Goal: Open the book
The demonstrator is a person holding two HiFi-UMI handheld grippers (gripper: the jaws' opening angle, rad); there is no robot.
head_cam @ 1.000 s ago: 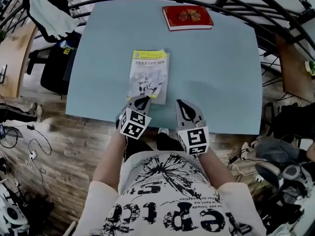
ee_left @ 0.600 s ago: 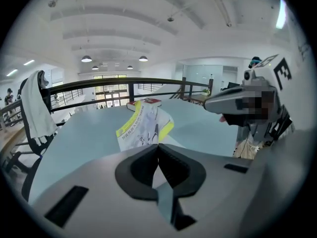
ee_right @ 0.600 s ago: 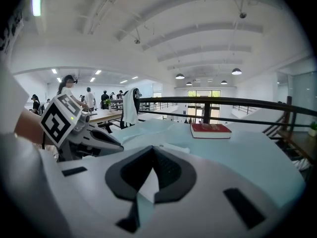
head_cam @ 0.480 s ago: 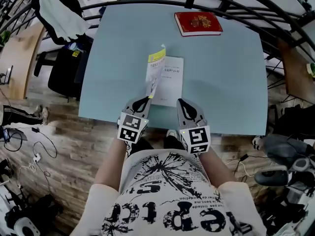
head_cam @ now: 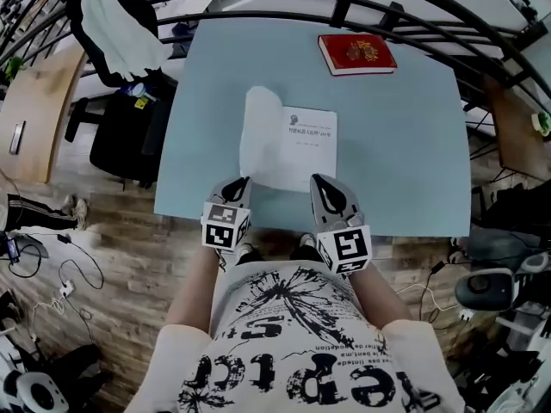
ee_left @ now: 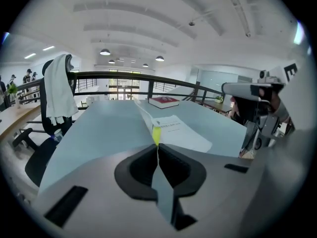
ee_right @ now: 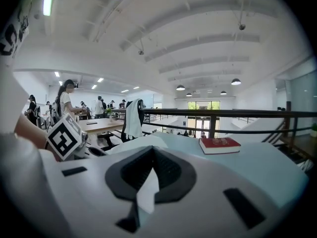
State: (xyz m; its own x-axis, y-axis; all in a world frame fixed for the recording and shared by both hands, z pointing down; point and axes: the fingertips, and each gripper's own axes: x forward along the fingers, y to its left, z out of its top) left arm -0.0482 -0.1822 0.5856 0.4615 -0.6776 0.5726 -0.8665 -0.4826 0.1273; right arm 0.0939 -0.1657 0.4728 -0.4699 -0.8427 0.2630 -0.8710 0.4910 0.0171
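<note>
- The left tongs (head_cam: 242, 183) are closed on the near edge of the book's cover (head_cam: 258, 136). In the left gripper view a thin yellow edge is pinched where the jaws meet, and the sheet runs away from them, standing on edge.
- The step in hand looks like the opening itself. The cover is up off the pages and leans left, with its white inside face showing, but it is not yet laid flat.
- Judging from this, the next move calls for carrying the cover further left and down until it rests on the surface (head_cam: 405, 144), and only then letting go. It is thin, so a hard pull could crease it or drag the whole book (head_cam: 306, 149) sideways.
- The book lies in the middle of the surface, just beyond both tongs, with its near edge between them and its printed first page (head_cam: 308, 136) face up.
- The right tongs (head_cam: 319, 182) have their jaws together with nothing between them. Their tip sits at the book's near right corner, and whether it presses on the page cannot be told.
- A red book (head_cam: 357, 52) lies shut at the far right of the surface, well apart from both tongs.
</note>
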